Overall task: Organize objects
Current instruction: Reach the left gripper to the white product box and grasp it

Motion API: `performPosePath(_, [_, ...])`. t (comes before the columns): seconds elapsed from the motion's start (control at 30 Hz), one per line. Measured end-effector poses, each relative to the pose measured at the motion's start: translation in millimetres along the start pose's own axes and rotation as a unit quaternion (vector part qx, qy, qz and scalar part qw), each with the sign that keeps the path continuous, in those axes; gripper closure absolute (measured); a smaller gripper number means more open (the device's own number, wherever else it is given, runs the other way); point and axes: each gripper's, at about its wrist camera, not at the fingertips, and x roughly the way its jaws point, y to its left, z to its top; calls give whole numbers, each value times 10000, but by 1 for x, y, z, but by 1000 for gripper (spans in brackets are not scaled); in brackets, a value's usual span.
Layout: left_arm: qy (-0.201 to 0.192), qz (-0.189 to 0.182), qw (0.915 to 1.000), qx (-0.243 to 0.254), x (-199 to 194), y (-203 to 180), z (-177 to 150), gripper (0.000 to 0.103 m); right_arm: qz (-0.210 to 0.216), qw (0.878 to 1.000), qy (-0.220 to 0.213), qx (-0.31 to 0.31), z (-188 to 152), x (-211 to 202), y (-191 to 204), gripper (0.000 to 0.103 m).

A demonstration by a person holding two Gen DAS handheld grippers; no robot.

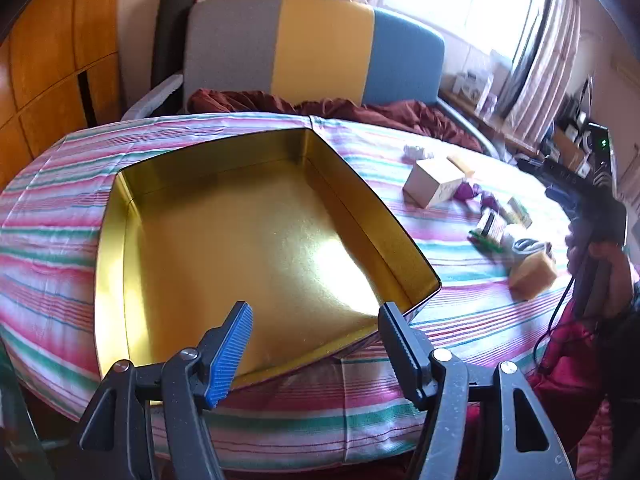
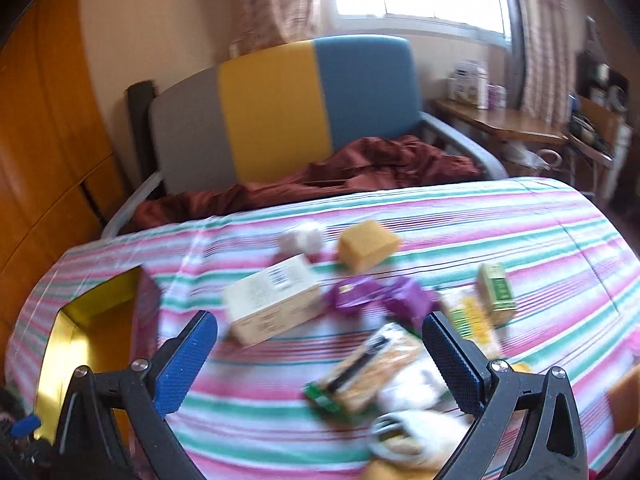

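Note:
An open gold tin (image 1: 248,240) lies on the striped cloth with nothing inside. My left gripper (image 1: 316,320) hovers open over its near rim, with nothing between its fingers. To the right lie the loose items: a cream box (image 2: 276,304), a yellow sponge block (image 2: 366,248), purple wrappers (image 2: 376,296), a small green carton (image 2: 496,288), a snack packet (image 2: 372,364) and something white (image 2: 300,240). My right gripper (image 2: 320,320) stands wide open above the cream box and the packet, holding nothing. The right wrist view is blurred. The tin (image 2: 92,320) shows at its left edge.
The striped cloth (image 1: 460,312) covers a round table. Behind it stands a grey, yellow and blue sofa (image 1: 320,40) with a dark red blanket (image 1: 360,108). Wooden cabinets (image 1: 52,60) are on the left, and a cluttered side table (image 2: 500,124) by the window.

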Motion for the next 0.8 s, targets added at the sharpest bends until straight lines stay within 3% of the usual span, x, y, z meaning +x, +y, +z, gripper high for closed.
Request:
performPosePath(0.13, [244,-130,9992,288,12,-15,13,37,-22,9973,63,735,2,9,-43,0])
performPosePath(0.27, [329,-425,9969,567,25,-36,38,37,240,9867,110,1602,2,6,-71,0])
performPosePath(0.47, [270,-1029,9891,1019,51,-79,82,37,401,9842,239,1709,0,8,-73,0])
performPosePath(0.57, [149,-962,9841,1486,68,-105,103,37,488,9829,324,1745,-1,11,-72,0])
performPosePath(0.8, [596,-1050,9704,2093,130,-155,137,37,675,9781,450,1917,-2,16,-78,0])
